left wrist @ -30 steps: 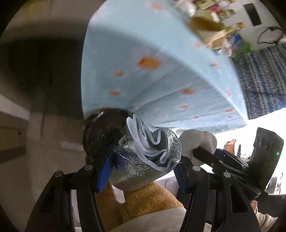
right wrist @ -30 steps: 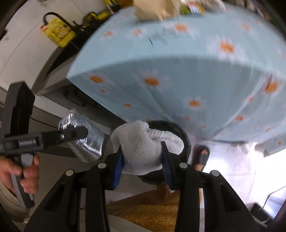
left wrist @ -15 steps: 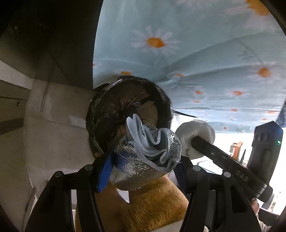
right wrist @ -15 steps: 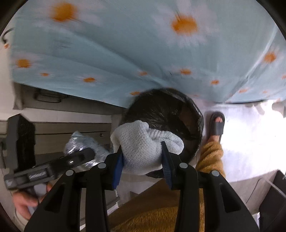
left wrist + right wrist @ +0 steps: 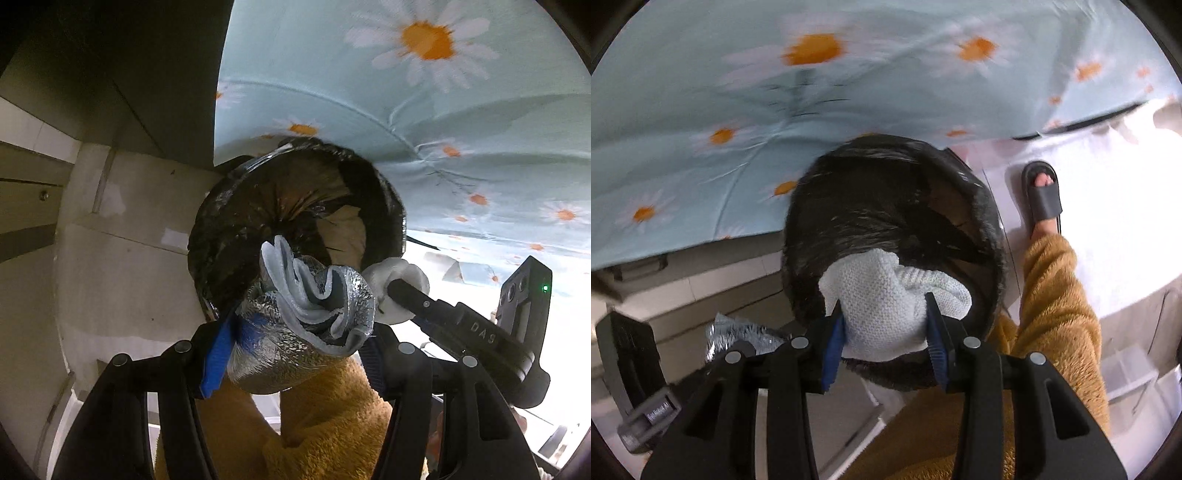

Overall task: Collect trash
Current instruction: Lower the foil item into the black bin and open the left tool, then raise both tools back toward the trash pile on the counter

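Observation:
A round bin with a black liner [image 5: 236, 221] stands on the floor under the table's edge. My left gripper [image 5: 295, 354] is shut on a crumpled silver foil pouch with a white foam lining [image 5: 303, 321], held over the bin's near rim. In the right wrist view, my right gripper [image 5: 884, 328] is shut on a white knitted wad [image 5: 882, 295], which hangs over the open bin [image 5: 868, 192]. The two grippers are side by side: the right gripper [image 5: 443, 317] with its wad [image 5: 402, 273] shows beside the foil. The foil pouch [image 5: 738, 332] shows at lower left.
A light blue tablecloth with daisies [image 5: 406, 110] hangs just behind and above the bin [image 5: 738, 92]. A person's foot in a dark slipper [image 5: 1041, 195] and an orange fleece garment [image 5: 1056, 295] are right of the bin. Pale cabinet panels [image 5: 110, 258] stand to its left.
Both grippers have come down from table height toward the bin, which now fills the middle of both views. The tabletop clutter has gone out of sight. Both grips are unchanged.

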A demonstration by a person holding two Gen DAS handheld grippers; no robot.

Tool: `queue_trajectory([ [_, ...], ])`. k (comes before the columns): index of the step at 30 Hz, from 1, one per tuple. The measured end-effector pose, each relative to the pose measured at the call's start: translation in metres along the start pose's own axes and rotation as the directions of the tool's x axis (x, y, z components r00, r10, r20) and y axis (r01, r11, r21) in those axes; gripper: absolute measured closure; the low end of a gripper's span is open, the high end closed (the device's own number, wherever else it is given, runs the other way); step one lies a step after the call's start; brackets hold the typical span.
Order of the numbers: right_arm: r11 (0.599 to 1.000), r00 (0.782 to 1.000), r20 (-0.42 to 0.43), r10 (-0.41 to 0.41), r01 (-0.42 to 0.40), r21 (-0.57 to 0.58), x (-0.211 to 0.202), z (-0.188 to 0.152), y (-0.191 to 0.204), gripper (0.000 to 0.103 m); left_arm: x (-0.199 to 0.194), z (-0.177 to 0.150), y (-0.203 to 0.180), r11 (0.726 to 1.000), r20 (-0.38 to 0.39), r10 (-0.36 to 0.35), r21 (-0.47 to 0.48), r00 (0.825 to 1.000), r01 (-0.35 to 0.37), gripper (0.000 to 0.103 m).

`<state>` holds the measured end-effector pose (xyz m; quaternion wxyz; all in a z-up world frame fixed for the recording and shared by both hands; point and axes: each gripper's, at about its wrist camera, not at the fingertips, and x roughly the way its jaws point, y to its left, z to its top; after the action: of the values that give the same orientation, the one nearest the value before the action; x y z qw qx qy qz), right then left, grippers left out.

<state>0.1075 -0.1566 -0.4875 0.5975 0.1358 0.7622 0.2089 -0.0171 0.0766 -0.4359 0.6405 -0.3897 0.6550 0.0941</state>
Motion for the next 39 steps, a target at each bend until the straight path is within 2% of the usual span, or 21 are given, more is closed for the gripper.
queue_trajectory([
  [3, 0.995, 0.999, 0.0, 0.04, -0.04, 0.093, 0.0, 0.002, -0.013, 0.057, 0.003, -0.001, 0.003, 1.0, -0.004, -0.012, -0.022, 1.0, 0.012, 0.043],
  [4, 0.994, 0.999, 0.0, 0.041, -0.041, 0.104, -0.002, 0.002, -0.014, 0.052, 0.003, -0.001, 0.002, 0.999, -0.008, -0.022, -0.026, 1.0, 0.022, 0.041],
  [5, 0.992, 0.999, 0.0, 0.048, -0.047, 0.117, -0.003, 0.003, -0.016, 0.049, 0.004, -0.001, 0.002, 0.999, -0.013, -0.029, -0.028, 0.999, 0.029, 0.034],
  [6, 0.991, 0.998, -0.001, 0.059, -0.059, 0.124, -0.005, 0.003, -0.016, 0.049, 0.003, -0.001, 0.001, 0.999, -0.018, -0.032, -0.03, 0.999, 0.032, 0.031],
  [9, 0.989, 0.997, 0.0, 0.078, -0.077, 0.124, -0.011, 0.003, -0.016, 0.043, 0.004, 0.0, 0.0, 0.999, -0.026, -0.027, -0.034, 0.999, 0.026, 0.03],
  [14, 0.981, 0.992, 0.004, 0.124, -0.124, 0.151, -0.019, -0.001, -0.017, 0.043, 0.003, -0.002, 0.004, 0.999, -0.033, -0.014, -0.04, 0.999, 0.013, 0.029],
  [23, 0.978, 0.991, 0.015, 0.133, -0.133, 0.158, -0.036, -0.012, -0.023, 0.043, -0.013, -0.011, 0.011, 0.999, -0.001, 0.0, -0.037, 1.0, 0.0, 0.029],
  [26, 0.979, 0.987, 0.052, 0.154, -0.16, 0.123, -0.057, -0.02, -0.018, 0.043, -0.029, -0.016, 0.008, 1.0, 0.029, -0.008, -0.009, 1.0, 0.008, 0.029],
  [33, 0.969, 0.968, 0.129, 0.218, -0.23, 0.091, -0.104, -0.036, -0.018, 0.042, -0.065, -0.025, -0.01, 0.995, 0.103, 0.012, 0.1, 0.995, -0.022, 0.029],
  [34, 0.966, 0.963, 0.143, 0.229, -0.242, 0.088, -0.113, -0.038, -0.019, 0.037, -0.07, -0.026, -0.011, 0.994, 0.11, 0.01, 0.107, 0.994, -0.022, 0.029],
  [39, 0.955, 0.942, 0.198, 0.27, -0.289, 0.069, -0.146, -0.041, -0.017, 0.037, -0.103, -0.033, -0.024, 0.986, 0.177, -0.007, 0.165, 0.984, -0.022, 0.029],
])
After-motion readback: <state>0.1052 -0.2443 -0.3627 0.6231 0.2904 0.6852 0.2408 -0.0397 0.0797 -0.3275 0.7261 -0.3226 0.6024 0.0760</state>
